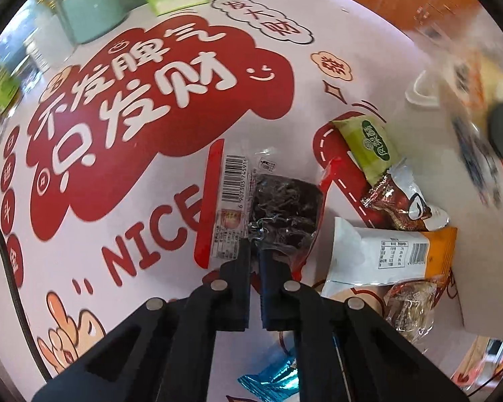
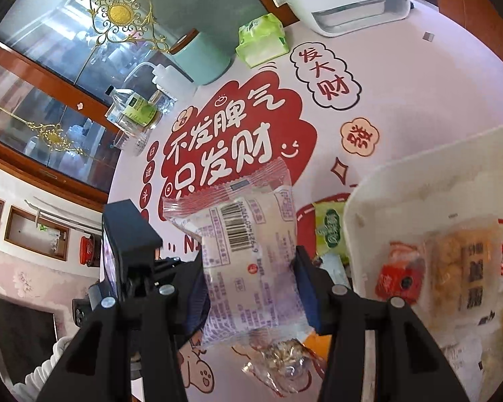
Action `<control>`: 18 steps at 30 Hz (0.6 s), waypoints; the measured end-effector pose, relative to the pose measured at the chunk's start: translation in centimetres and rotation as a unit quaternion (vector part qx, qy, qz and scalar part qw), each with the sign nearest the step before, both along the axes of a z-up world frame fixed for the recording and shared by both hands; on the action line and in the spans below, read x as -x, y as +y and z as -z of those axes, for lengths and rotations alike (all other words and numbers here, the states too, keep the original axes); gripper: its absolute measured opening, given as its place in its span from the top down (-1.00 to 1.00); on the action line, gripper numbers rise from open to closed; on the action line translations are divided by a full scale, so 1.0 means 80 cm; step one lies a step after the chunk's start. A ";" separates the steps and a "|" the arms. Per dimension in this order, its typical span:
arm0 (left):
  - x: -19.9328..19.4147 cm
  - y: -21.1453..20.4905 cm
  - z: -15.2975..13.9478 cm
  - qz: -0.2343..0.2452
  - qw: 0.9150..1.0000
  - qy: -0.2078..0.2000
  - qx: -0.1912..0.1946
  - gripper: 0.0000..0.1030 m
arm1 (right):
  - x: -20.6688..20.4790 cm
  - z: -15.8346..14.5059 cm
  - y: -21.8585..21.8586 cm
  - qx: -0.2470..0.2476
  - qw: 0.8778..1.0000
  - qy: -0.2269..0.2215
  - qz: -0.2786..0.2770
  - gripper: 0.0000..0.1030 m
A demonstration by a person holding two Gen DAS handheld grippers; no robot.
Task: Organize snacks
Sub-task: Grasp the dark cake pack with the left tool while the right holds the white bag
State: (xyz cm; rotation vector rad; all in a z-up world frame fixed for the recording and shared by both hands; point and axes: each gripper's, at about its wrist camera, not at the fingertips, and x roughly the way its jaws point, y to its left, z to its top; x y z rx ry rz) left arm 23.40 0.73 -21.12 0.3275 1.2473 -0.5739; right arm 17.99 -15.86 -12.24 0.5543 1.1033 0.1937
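My left gripper (image 1: 255,246) is shut on the near edge of a red-and-clear snack packet with a dark filling (image 1: 278,211), which lies on the printed table. My right gripper (image 2: 251,284) is shut on a pale purple wrapped bun packet with a barcode (image 2: 248,251), held above the table to the left of a white bin (image 2: 362,201). The bin holds several snacks, among them an orange packet (image 2: 399,274) and a crispy bar (image 2: 462,264). The left gripper's body (image 2: 127,234) shows at the left of the right wrist view.
Loose snacks lie right of my left gripper: a green packet (image 1: 365,144), a brown packet (image 1: 399,201), a white-orange packet (image 1: 385,251), a blue packet (image 1: 275,382). At the back stand a teal canister (image 2: 201,60), green tissues (image 2: 261,40), a white appliance (image 2: 345,0), bottles (image 2: 134,110).
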 end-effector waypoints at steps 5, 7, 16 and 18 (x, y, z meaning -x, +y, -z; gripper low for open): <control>0.014 0.018 -0.020 -0.031 0.999 -0.018 0.018 1.00 | 0.019 -0.002 -0.006 -0.003 1.000 -0.003 0.004 0.06; 0.036 0.020 -0.044 -0.031 0.998 -0.036 0.028 1.00 | 0.027 -0.006 -0.009 -0.007 1.000 -0.007 0.007 0.06; 0.069 -0.002 -0.162 -0.014 0.992 -0.105 0.069 1.00 | 0.077 -0.049 -0.038 -0.009 0.998 -0.047 0.028 0.06; 0.077 -0.008 -0.181 -0.010 0.990 -0.117 0.072 1.00 | 0.090 -0.059 -0.047 -0.011 0.998 -0.056 0.032 0.06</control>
